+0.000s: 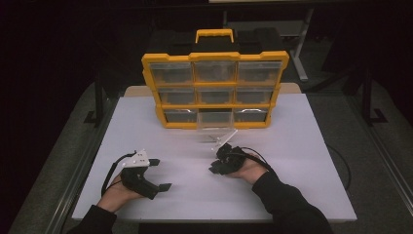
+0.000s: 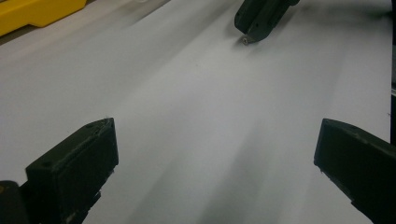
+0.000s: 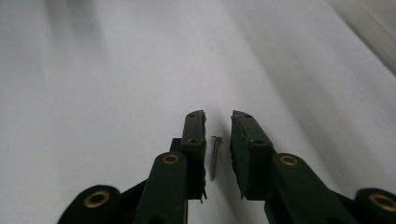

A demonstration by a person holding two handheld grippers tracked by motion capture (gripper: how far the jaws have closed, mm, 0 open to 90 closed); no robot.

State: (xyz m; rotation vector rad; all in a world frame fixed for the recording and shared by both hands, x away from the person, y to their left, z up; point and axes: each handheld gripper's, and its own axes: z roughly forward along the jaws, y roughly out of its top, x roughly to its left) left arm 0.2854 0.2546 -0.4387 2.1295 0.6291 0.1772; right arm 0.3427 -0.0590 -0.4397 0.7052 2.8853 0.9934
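A small screw [image 3: 215,157] lies on the white table [image 1: 292,146], right between the fingers of the right gripper [image 3: 218,122]. Those fingers are close together but not squeezing it. The left gripper [image 1: 159,174] rests nearby with its fingers wide apart.

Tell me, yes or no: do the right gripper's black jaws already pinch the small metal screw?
No: the small metal screw lies on the white table in the right gripper's gap, untouched.
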